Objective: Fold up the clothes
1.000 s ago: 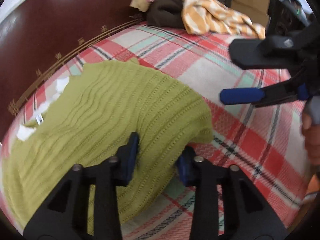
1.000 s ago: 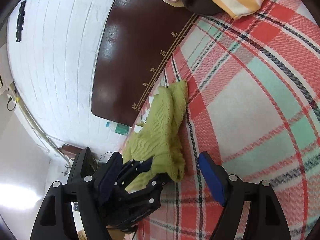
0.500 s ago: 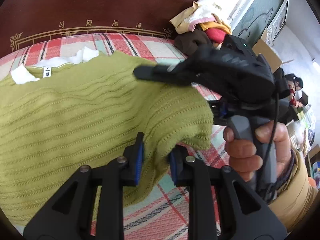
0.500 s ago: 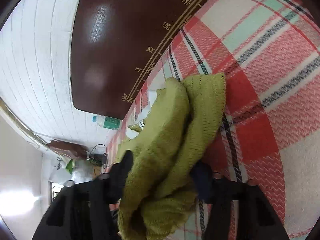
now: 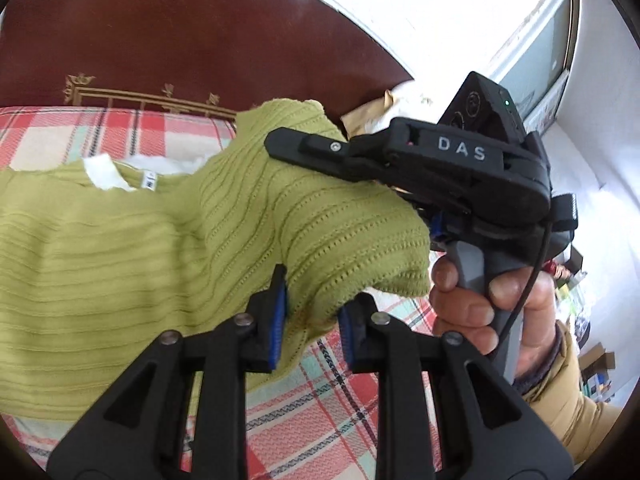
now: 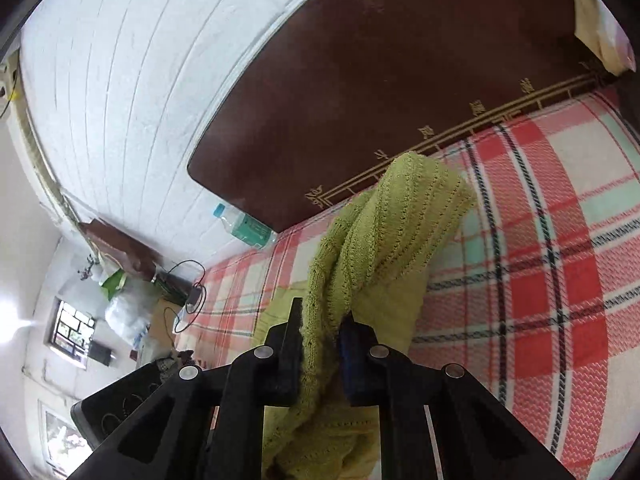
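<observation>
Bed: red, white and mint plaid blanket [image 5: 328, 404], dark brown headboard [image 5: 192, 36] with gold trim behind it, white panelled wall [image 6: 132, 80] beyond. On the blanket, olive-green knit sweater [image 5: 120, 248]: body lies flat, neckline with white lining and tag toward the headboard, so long axis runs headboard to foot; ribs cross it. One sleeve-side edge is lifted off the blanket and bunched, its free tip pointing up toward the headboard in the right wrist view. Left gripper [image 5: 310, 320]: blue pads clamp a thick fold of the sweater's lifted edge. Right gripper [image 6: 320, 344]: jaws closing, a rolled rope of knit between them and already squeezed by both pads. Right hand [image 5: 480, 308] wraps the grey handle, tan sleeve [image 5: 568, 400] below. Plastic bottle [image 6: 244, 226] lies beside the headboard.
</observation>
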Demonstrator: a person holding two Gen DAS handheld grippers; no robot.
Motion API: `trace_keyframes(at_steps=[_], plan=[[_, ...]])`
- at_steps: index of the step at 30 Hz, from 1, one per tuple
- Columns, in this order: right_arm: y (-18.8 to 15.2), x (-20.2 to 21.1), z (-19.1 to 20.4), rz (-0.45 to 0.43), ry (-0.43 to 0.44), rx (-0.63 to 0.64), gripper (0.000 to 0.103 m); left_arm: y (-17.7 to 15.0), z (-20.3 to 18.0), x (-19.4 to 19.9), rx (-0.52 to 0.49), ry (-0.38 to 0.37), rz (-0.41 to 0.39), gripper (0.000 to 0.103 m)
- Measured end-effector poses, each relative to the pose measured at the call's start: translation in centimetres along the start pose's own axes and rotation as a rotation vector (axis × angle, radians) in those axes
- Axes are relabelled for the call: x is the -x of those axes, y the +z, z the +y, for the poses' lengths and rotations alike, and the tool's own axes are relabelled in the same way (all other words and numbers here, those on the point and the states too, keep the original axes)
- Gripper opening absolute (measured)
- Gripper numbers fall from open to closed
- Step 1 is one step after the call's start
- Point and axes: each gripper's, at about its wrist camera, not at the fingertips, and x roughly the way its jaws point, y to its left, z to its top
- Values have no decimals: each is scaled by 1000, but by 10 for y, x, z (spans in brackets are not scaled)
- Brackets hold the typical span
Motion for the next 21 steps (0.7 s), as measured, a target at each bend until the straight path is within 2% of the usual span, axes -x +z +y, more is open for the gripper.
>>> trace_keyframes(at_steps=[9,21], plan=[[-7,-51,61,78,25,84,14,1,42,47,129,-23,-86,25],[-27,-137,114,174,42,122,14,-19,104,105,280,20,-180,25]])
